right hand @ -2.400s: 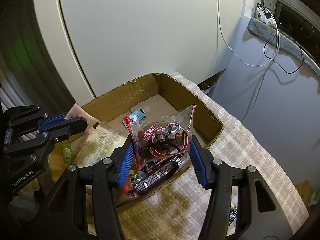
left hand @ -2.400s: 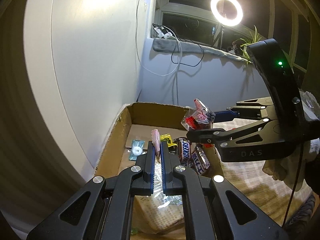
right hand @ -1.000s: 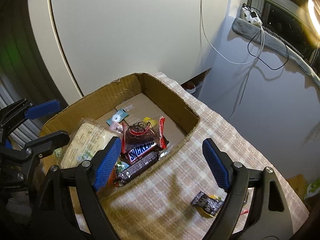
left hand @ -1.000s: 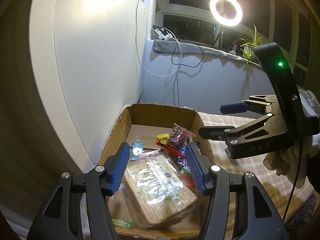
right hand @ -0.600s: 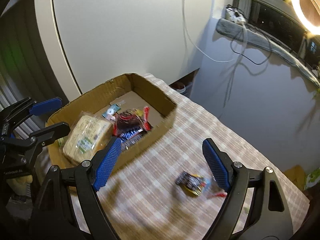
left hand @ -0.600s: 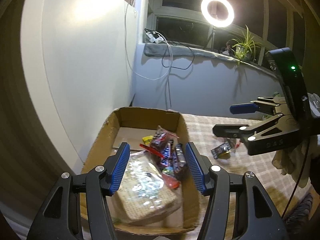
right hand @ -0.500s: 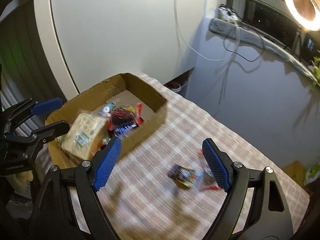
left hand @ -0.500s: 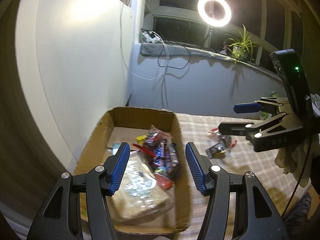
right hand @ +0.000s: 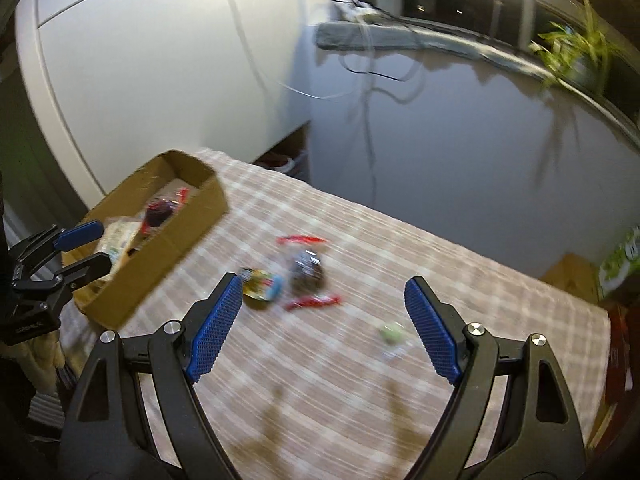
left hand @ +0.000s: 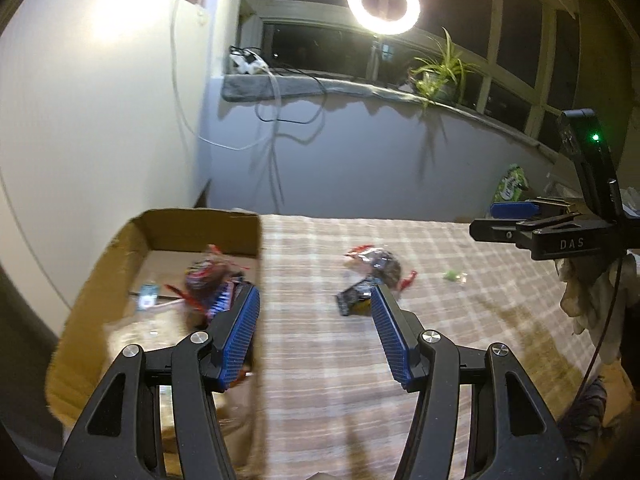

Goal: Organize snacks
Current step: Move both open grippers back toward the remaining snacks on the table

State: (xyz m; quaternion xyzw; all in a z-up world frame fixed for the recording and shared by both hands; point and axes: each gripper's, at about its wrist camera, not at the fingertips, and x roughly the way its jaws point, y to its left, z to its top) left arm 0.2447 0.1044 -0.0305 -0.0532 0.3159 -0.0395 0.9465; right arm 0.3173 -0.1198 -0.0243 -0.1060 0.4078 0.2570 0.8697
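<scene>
A cardboard box (left hand: 200,224) (right hand: 192,212) at the table's left holds several snacks, among them a red-and-clear bag (left hand: 208,274) (right hand: 160,210) and a large cracker pack (right hand: 118,236). On the checked cloth lie a clear bag with red ends (left hand: 378,266) (right hand: 306,270), a dark and yellow wrapper (left hand: 354,302) (right hand: 260,284) and a small green candy (left hand: 452,276) (right hand: 392,334). My left gripper (left hand: 316,320) is open and empty, over the box's right wall. My right gripper (right hand: 324,312) is open and empty above the loose snacks.
The table's checked cloth (right hand: 360,380) reaches to a grey wall. A windowsill with cables, a plant (left hand: 440,72) and a ring light (left hand: 383,2) lies behind. A green pack (left hand: 510,186) sits at the far right edge. A white panel stands left of the box.
Both grippers have swung right, away from the box toward the loose snacks on the cloth. Both stayed open and empty.
</scene>
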